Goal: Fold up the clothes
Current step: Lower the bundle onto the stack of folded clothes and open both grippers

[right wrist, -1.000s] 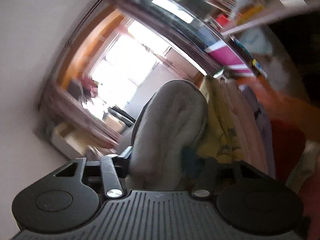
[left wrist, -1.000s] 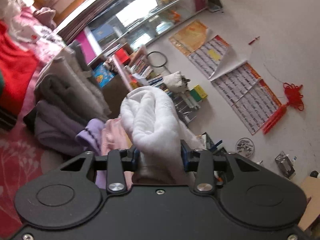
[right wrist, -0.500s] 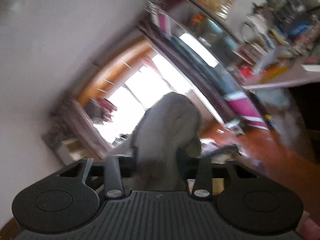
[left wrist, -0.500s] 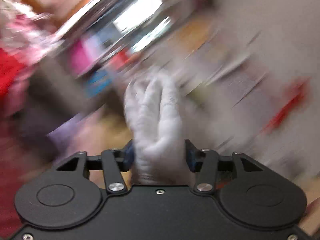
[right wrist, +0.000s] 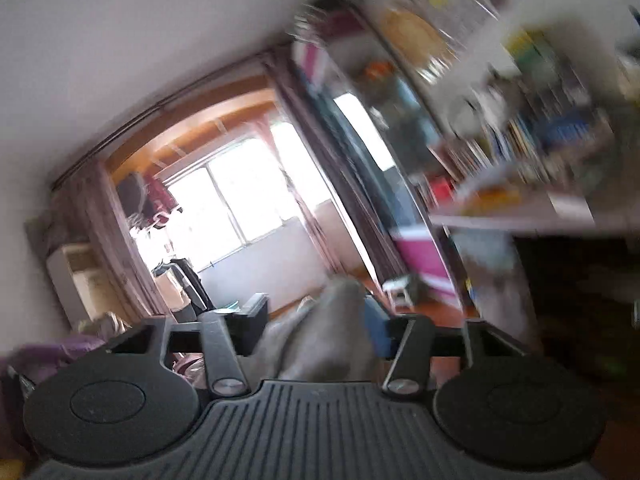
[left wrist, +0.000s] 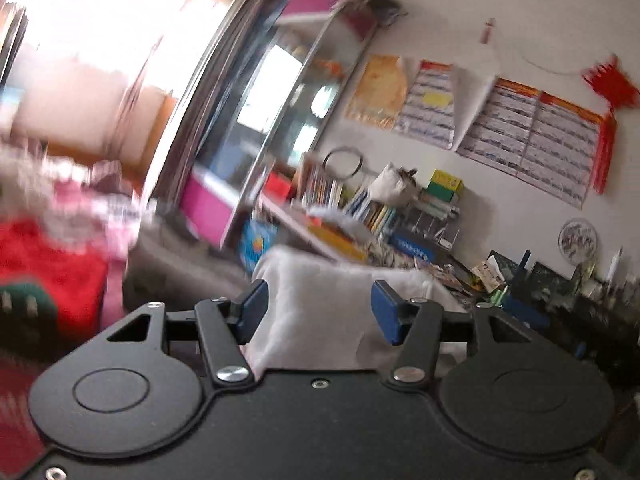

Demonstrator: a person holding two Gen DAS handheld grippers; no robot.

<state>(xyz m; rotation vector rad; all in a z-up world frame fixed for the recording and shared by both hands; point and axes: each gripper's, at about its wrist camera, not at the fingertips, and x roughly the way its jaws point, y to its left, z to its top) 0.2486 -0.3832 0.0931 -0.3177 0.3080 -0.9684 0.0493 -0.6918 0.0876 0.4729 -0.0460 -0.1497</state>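
White fleece garment sits between the left gripper's opening jaws; right gripper closes on it. Mid-fold; next, lay flat.

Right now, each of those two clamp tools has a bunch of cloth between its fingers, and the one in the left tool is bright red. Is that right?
Not quite. The cloth between the left gripper's fingers is white and fluffy, not red, as the left wrist view shows; red fabric lies farther off at the side. The right gripper does have cloth between its fingers: a grey fold.
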